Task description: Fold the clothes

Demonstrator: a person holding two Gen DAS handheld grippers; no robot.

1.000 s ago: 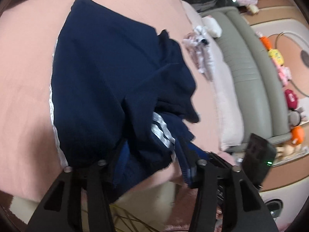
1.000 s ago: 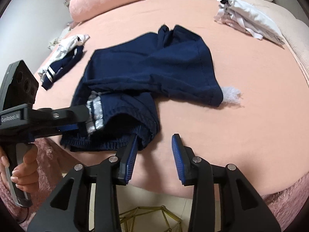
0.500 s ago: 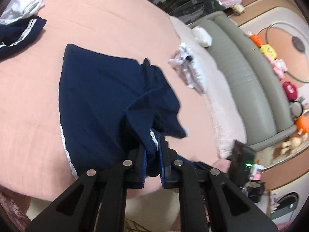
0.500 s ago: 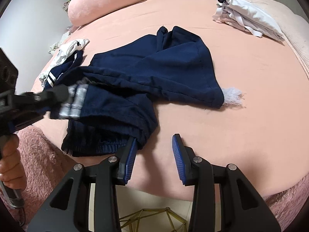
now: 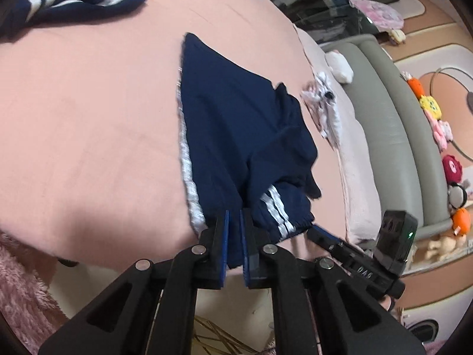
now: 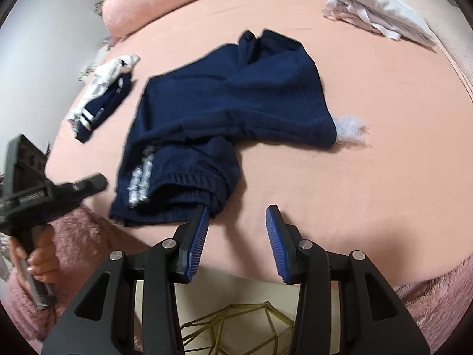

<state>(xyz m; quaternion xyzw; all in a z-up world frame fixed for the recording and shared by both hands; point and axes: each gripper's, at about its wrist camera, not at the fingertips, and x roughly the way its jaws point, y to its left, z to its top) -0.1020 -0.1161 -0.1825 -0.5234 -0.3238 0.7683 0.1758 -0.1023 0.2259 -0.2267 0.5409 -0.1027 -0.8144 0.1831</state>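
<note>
pink bed [image 6: 384, 162] | grey padded headboard [image 5: 393, 136] | pale grey wall [image 6: 44, 44] | gold wire frame [image 6: 236, 328] on floor

Shorts [image 6: 230, 112] on bed [image 6: 369, 177] (near edge); folded stack [image 6: 375, 17] behind, right.

The left gripper [image 5: 233, 230] has its 2 blue pads nearly together, clamping navy cloth, while the right gripper [image 6: 236, 236] hovers near with its 2 pads spread wide apart.
</note>
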